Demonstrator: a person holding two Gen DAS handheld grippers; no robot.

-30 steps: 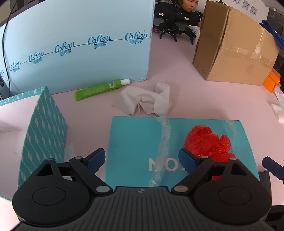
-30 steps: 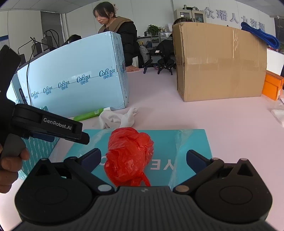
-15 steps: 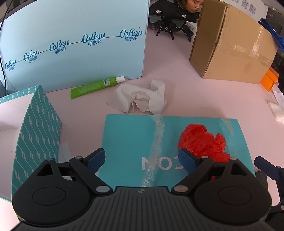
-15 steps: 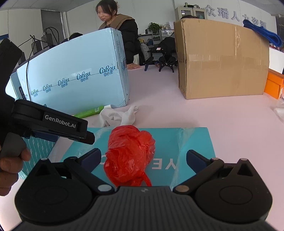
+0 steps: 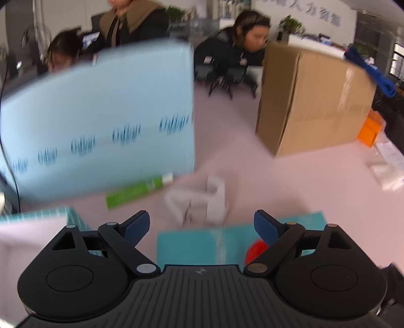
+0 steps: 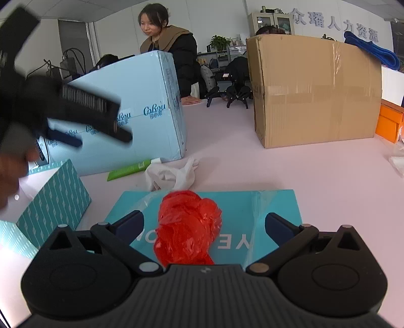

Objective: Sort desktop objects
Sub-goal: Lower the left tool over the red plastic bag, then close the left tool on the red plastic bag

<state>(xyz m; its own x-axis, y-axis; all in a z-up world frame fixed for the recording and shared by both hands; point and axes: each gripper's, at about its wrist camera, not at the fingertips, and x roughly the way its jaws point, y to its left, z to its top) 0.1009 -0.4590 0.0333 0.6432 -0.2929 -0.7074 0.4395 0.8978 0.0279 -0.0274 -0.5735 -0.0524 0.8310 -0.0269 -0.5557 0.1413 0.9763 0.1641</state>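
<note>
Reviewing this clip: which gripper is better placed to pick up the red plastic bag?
Right. The right gripper is open with the red plastic bag between its fingers; the left gripper is raised off to the side, the bag at its edge.

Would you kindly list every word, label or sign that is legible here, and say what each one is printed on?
"CoRou", repeated in a row: light blue carton; the small characters beneath it are too small to read.
"YE" and part of "ON", upside down: teal box, its middle hidden by the red bag.
"众瑶人力资源": back wall.
Green tube: print too small.
Left hand-held gripper: lettering blurred.
</note>
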